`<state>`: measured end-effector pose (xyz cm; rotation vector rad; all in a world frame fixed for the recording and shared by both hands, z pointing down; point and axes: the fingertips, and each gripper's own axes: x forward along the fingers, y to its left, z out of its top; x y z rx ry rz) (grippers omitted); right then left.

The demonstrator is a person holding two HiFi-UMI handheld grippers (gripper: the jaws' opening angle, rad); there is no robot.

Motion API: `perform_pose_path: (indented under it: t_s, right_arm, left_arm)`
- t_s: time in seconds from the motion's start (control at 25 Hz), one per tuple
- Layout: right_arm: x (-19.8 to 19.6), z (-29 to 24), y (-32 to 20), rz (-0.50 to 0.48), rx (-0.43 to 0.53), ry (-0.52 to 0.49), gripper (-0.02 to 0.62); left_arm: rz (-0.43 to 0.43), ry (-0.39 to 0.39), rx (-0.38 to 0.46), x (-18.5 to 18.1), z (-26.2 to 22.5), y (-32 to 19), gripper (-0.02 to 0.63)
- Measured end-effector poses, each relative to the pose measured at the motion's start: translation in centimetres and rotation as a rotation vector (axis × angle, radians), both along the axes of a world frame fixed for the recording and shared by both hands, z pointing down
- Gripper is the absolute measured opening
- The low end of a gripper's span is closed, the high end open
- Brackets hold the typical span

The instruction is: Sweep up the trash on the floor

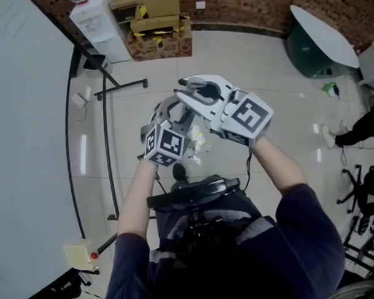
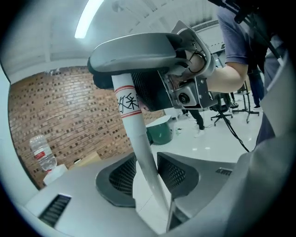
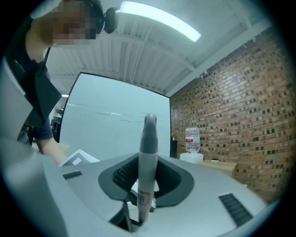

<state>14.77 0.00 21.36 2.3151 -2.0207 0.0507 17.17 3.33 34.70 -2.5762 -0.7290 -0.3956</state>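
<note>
The white broom handle (image 2: 133, 121) is passed between the jaws of the left gripper (image 2: 146, 169), which stand apart round it with no firm press. Just above, it is clamped by the right gripper (image 3: 146, 174), below its grey end. With one grip only, the handle could be swung or let slip. The scraps of trash (image 1: 200, 141) on the floor, seen far beneath and between both grippers, could then be scattered. The broom's head is shown in no view. The scraps are partly covered by the grippers, and no dustpan can be made out.
</note>
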Motion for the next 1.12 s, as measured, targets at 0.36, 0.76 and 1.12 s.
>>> perform_pose_path:
  t_s: [0.36,0.76,1.12]
  right_arm:
    - [-6.3,-1.3,1.8,-0.238,-0.007,-0.058,0.1]
    - [-11.9,-2.1,-0.1,-0.267,0.073,-0.147,0.1]
    - [-18.2,-2.6,-4.5,-0.134,0.109,-0.077,0.1]
  left_arm:
    - [-0.292,-0.005,-0.016,-5.8,-1.2,1.5,0.118]
    - [-0.405,-0.055,-0.117,-12.2,-1.7,-0.3,0.11]
    - [-0.435,-0.029,-0.215,-18.3,-2.3,-4.0,0.104]
